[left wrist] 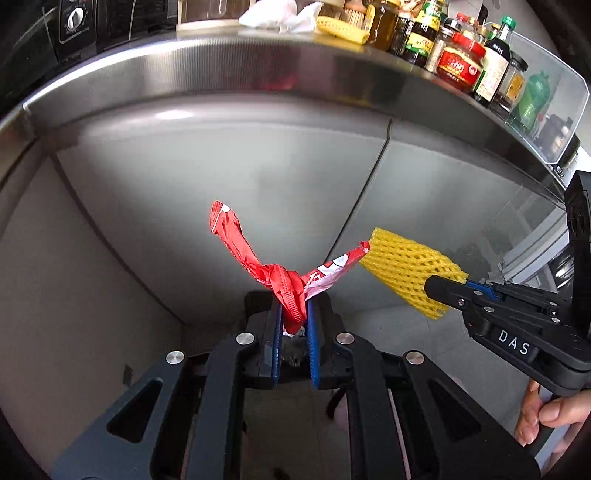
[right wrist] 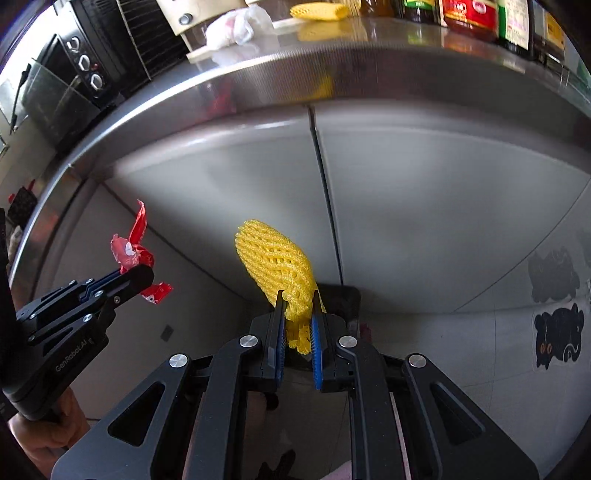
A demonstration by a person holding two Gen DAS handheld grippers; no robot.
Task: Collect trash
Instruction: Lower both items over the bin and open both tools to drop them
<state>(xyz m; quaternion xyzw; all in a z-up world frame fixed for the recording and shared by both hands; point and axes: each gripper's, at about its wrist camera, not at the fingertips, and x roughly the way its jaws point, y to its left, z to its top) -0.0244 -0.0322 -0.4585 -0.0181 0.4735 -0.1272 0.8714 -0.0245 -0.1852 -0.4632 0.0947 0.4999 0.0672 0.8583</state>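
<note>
My left gripper (left wrist: 294, 314) is shut on a crumpled red wrapper (left wrist: 273, 273), held in the air below the steel counter's edge. It also shows in the right wrist view (right wrist: 142, 275) with the red wrapper (right wrist: 133, 251). My right gripper (right wrist: 298, 314) is shut on a yellow foam fruit net (right wrist: 275, 258), also in the air in front of the cabinet doors. In the left wrist view the right gripper (left wrist: 443, 291) holds the yellow net (left wrist: 410, 269) at the right. A dark bin (right wrist: 343, 299) sits partly hidden below the right gripper.
A steel counter (left wrist: 229, 70) runs above, with a second yellow foam net (left wrist: 341, 29), a crumpled white bag (left wrist: 277, 16), and several sauce bottles and jars (left wrist: 461, 62). A black oven (right wrist: 74, 66) stands at the left. Grey cabinet doors (right wrist: 424, 206) face me.
</note>
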